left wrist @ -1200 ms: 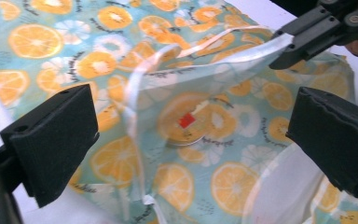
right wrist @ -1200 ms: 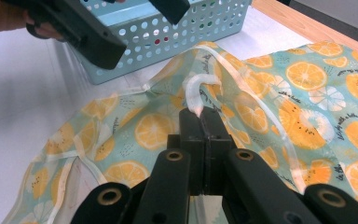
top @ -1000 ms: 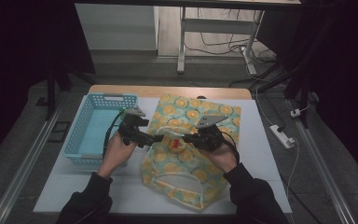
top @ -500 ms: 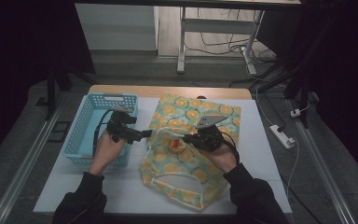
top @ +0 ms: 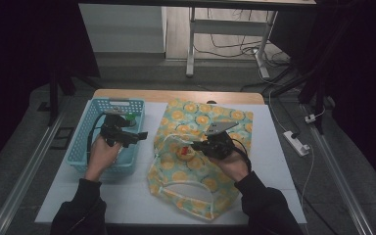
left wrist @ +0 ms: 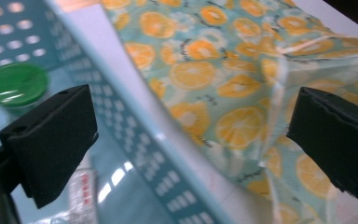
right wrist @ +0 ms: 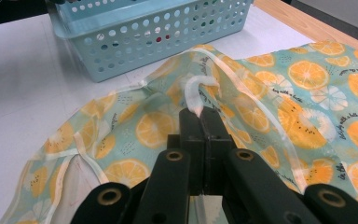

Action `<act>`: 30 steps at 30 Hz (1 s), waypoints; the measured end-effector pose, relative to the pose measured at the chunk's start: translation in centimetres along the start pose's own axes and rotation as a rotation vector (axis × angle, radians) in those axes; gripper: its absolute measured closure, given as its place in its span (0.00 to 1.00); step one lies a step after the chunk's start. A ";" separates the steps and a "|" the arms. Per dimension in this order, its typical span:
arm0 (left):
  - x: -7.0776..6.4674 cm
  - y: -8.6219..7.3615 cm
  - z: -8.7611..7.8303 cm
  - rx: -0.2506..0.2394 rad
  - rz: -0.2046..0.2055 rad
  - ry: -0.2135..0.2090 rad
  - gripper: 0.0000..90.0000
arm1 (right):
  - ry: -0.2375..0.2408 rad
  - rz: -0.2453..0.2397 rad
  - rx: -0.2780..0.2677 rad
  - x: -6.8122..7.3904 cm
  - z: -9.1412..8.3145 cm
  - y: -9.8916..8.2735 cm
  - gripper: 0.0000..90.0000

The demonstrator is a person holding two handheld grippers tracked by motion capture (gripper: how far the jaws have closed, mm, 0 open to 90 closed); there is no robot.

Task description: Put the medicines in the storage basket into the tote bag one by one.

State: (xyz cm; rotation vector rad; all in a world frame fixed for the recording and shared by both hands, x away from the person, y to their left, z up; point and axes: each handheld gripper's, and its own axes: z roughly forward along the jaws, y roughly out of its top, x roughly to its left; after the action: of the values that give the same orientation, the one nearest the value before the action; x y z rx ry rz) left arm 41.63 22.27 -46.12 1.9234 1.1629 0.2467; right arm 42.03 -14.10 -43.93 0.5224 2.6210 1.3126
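Note:
A teal bag (top: 210, 122) printed with orange slices lies on the white table top (top: 127, 196). My right gripper (top: 196, 146) is shut on the bag's white strap (right wrist: 198, 91) and holds its edge lifted. Something small and red-orange (top: 182, 152) shows at the bag's mouth beside the jaws. My left gripper (top: 139, 136) hovers over the right rim of the light-blue basket (top: 85, 147), open and holding nothing. In the left gripper view its jaws (left wrist: 193, 140) stand wide apart over the basket rim (left wrist: 135, 116) and the bag (left wrist: 223, 70).
A green-lidded container (left wrist: 14, 84) stands inside the basket, seen too at the basket's far end (top: 131, 117). The table's wooden far edge (top: 176, 95) lies behind the bag. A power strip (top: 296, 143) rests on the floor at the right.
My left gripper has moved left, away from the bag's mouth and over the basket. The right gripper has kept its hold on the strap in place.

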 end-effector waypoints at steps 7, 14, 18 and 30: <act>1.9 -0.9 -0.5 0.002 -0.040 0.033 0.02 | 0.001 -0.002 0.003 0.0 0.1 0.0 1.00; 3.1 -1.4 -0.8 0.023 -0.044 0.125 0.01 | 0.003 0.000 0.005 0.0 0.2 -0.1 1.00; 3.6 -1.6 -0.8 0.051 -0.063 0.147 0.01 | 0.005 -0.001 0.008 0.1 0.3 -0.1 1.00; 4.0 -1.9 0.5 0.172 -0.059 0.173 0.01 | 0.005 -0.002 0.010 0.1 0.3 -0.1 1.00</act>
State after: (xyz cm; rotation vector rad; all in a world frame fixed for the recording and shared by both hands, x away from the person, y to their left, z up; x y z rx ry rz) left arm 42.90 25.60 -48.79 2.0450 1.3915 0.2939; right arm 41.96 -13.87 -44.23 0.5181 2.6328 1.3017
